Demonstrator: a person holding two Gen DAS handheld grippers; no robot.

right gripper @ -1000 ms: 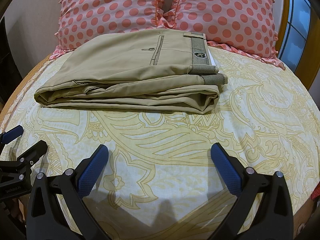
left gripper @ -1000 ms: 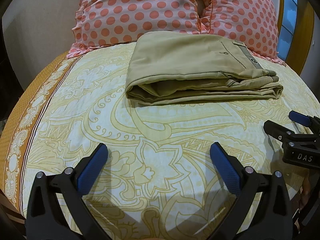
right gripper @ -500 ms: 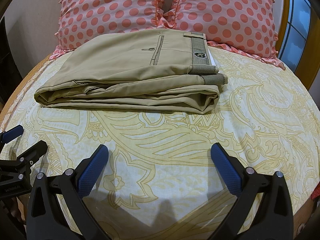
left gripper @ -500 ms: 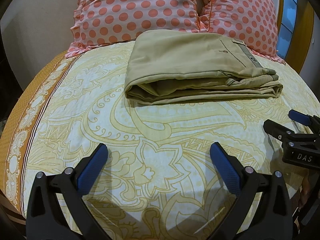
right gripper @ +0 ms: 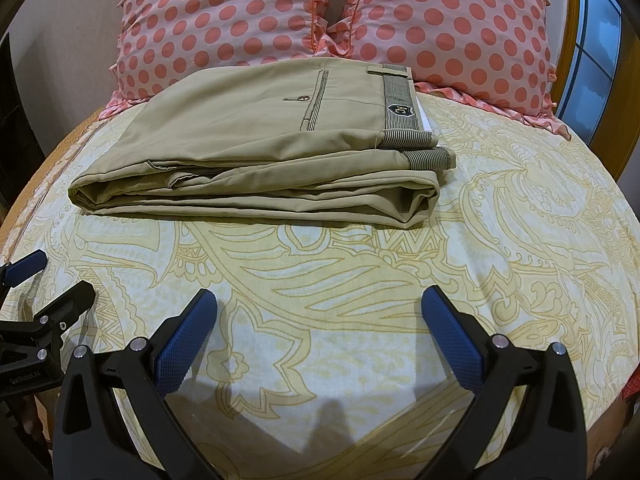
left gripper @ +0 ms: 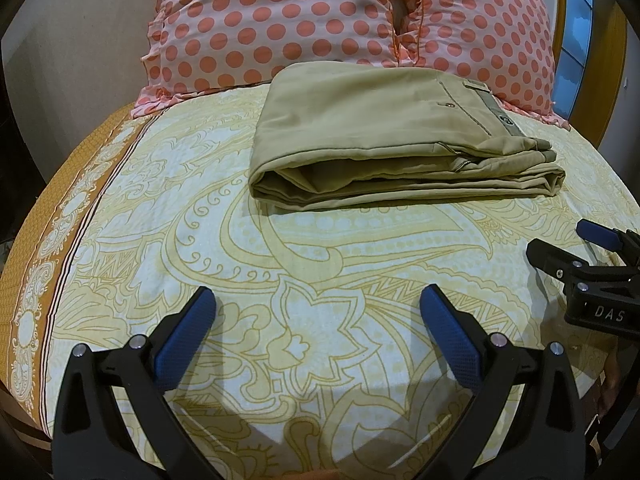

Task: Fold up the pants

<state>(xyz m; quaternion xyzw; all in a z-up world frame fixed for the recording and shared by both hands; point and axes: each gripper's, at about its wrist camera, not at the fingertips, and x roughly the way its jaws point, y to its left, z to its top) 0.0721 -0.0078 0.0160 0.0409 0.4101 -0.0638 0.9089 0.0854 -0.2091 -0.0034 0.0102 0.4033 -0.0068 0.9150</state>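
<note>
Khaki pants (left gripper: 384,136) lie folded in a flat rectangular stack on the bed, waistband to the right; they also show in the right wrist view (right gripper: 260,144). My left gripper (left gripper: 318,316) is open and empty, well short of the pants, over the bedsheet. My right gripper (right gripper: 320,316) is open and empty too, also short of the pants. The right gripper shows at the right edge of the left wrist view (left gripper: 560,248). The left gripper shows at the left edge of the right wrist view (right gripper: 52,280).
A yellow paisley bedsheet (left gripper: 320,264) covers the bed, with an orange border (left gripper: 36,272) at the left. Two pink polka-dot pillows (right gripper: 224,20) (right gripper: 452,24) stand behind the pants. A window with a wooden frame (right gripper: 592,48) is at the right.
The left wrist view has tilted slightly, so the pants sit a little higher in it. The pants and the right gripper have not moved.
</note>
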